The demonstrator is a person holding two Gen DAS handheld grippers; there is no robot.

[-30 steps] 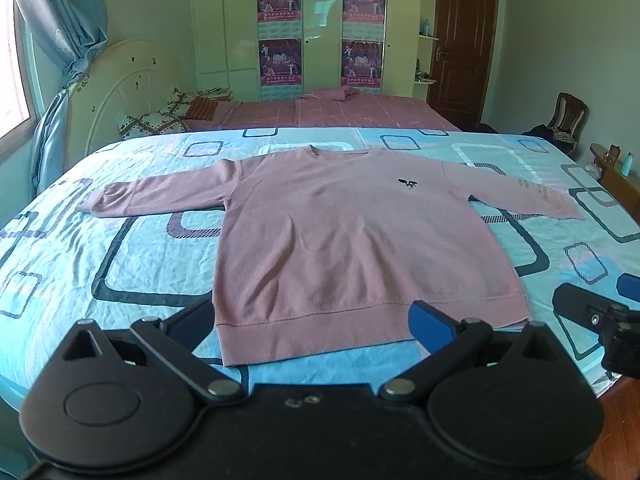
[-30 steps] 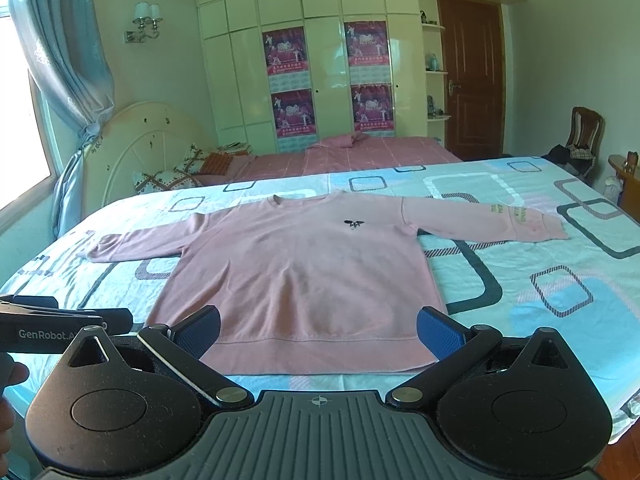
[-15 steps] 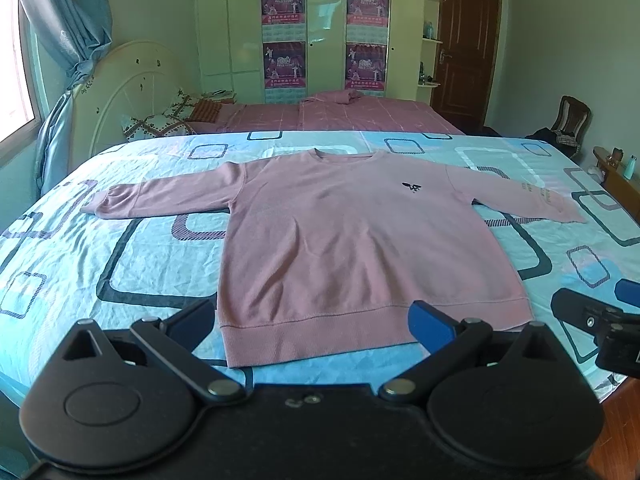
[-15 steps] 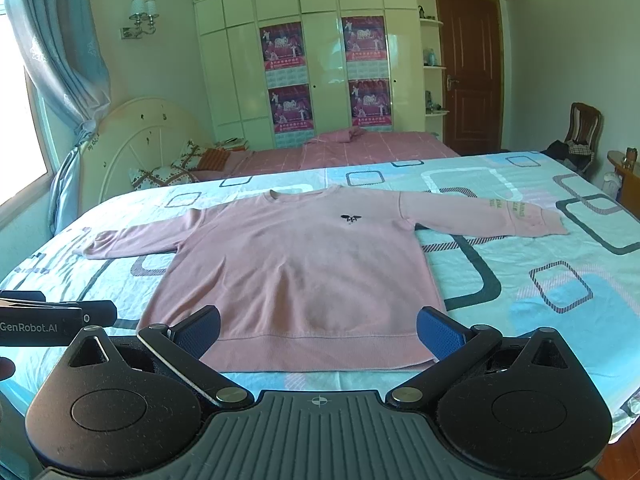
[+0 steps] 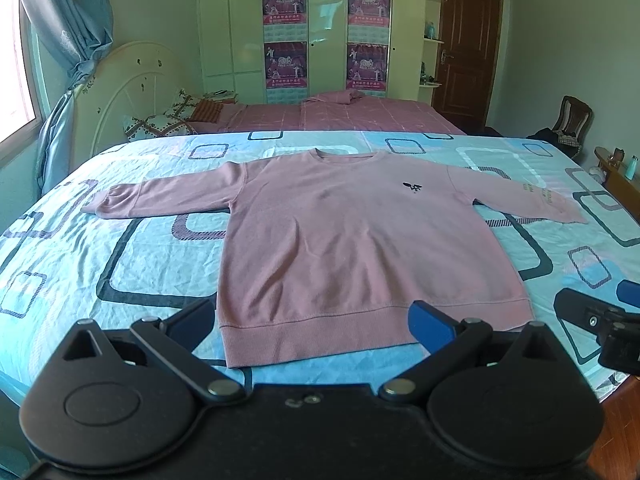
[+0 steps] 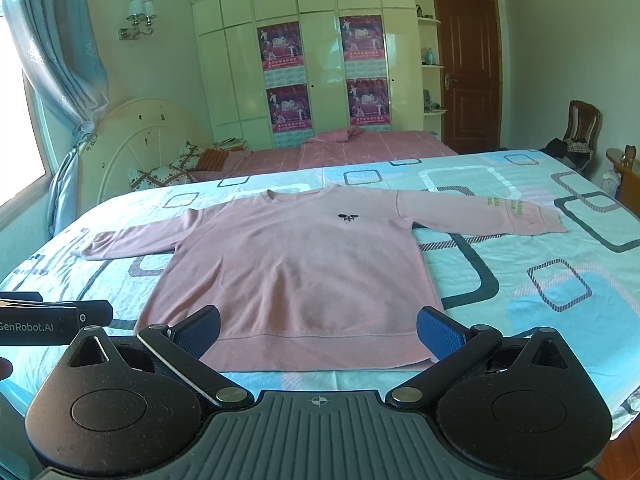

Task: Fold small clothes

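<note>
The left hand-held gripper (image 5: 312, 320) was spread wide and held nothing, its blue pads (image 5: 430, 326) poised just short of the hem of the pink sweatshirt (image 5: 352, 240). The right hand-held gripper (image 6: 318, 332) gaped equally wide, also empty, above the same hem. The sweatshirt lay flat, front up, on the bed (image 5: 80, 264) (sleeves stretched out to both sides), with bare patterned sheet all around. Both hand-held grippers pointed level across the bed from its near edge.
</note>
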